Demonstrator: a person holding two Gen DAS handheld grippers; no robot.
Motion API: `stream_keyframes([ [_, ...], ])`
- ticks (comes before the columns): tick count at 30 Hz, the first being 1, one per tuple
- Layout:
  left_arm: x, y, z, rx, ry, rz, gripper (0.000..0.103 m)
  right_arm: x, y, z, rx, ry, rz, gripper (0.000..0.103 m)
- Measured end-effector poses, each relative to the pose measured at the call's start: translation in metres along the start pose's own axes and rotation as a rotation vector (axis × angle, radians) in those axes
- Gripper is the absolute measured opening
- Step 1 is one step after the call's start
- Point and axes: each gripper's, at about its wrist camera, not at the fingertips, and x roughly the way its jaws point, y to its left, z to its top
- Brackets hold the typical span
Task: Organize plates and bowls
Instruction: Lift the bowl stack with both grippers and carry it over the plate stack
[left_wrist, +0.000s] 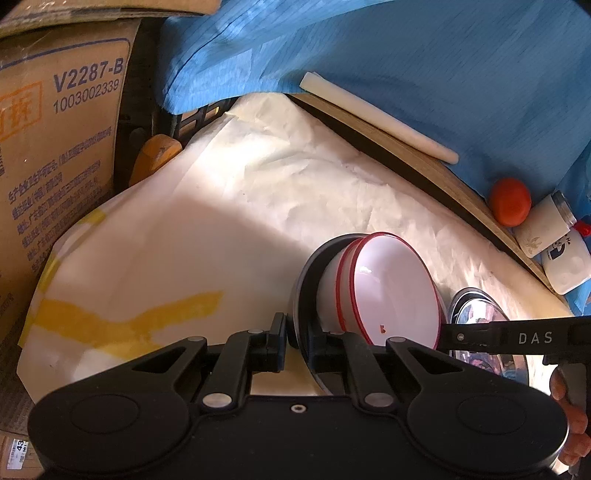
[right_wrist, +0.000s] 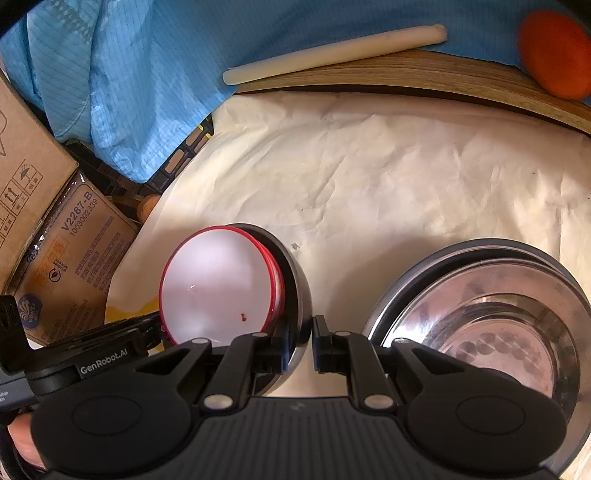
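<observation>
Pointing steeply down at the paper-covered surface, we clamp the left gripper and right gripper on opposite rim edges of the steel bowl. Red-rimmed white bowls sit nested inside it, beside stacked steel plates.

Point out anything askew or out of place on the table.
The metal bowl holding the white red-rimmed bowls is tipped steeply on its side, both grippers clamped on its rim. An orange fruit and white bottles crowd the table's edge.
</observation>
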Motion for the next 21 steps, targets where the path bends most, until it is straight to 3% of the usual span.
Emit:
stream_keyframes([
  [21,-0.005,-0.032,0.005,0.045,-0.030,-0.017,0.009,-0.032,-0.018,-0.004,0.026,-0.074,0.011,0.013],
])
